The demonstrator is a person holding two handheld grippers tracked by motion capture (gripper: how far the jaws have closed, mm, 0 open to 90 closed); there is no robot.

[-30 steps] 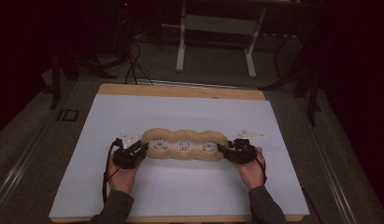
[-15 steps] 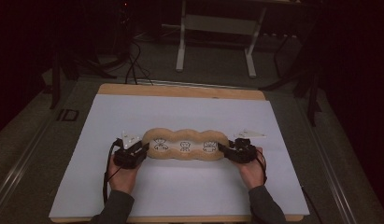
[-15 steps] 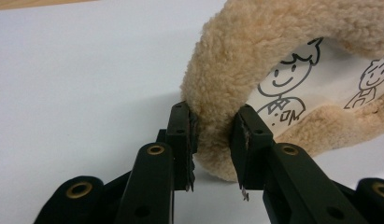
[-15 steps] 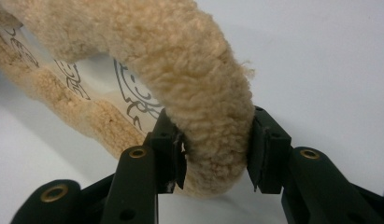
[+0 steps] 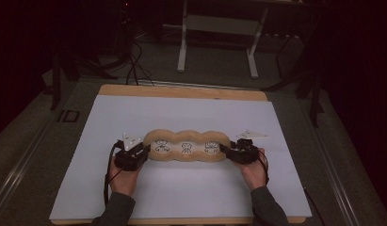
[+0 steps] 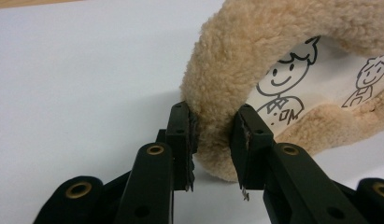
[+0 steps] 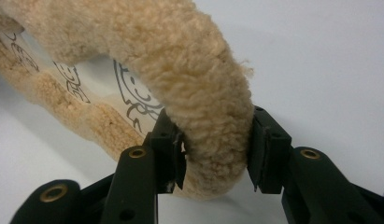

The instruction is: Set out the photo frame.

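A tan fleece pad (image 5: pixel 186 146) with three lobes lies across the middle of the white sheet; its white inner face carries cartoon figures (image 6: pixel 278 88). My left gripper (image 5: pixel 145 149) is at its left end, and in the left gripper view that gripper (image 6: pixel 213 140) is shut on the fluffy rim (image 6: pixel 213 88), one pad on each side. My right gripper (image 5: pixel 224 149) is at the right end. In the right gripper view, my right gripper (image 7: pixel 215 149) squeezes the thick fleece rim (image 7: pixel 180 60) between its pads.
The white sheet (image 5: pixel 181 113) covers a wooden board (image 5: pixel 181 92) whose edge shows at the far side. Beyond the table stand metal frame legs (image 5: pixel 183 47) and floor cables (image 5: pixel 134 70). A dark grey surface (image 5: pixel 36 150) borders the sheet on both sides.
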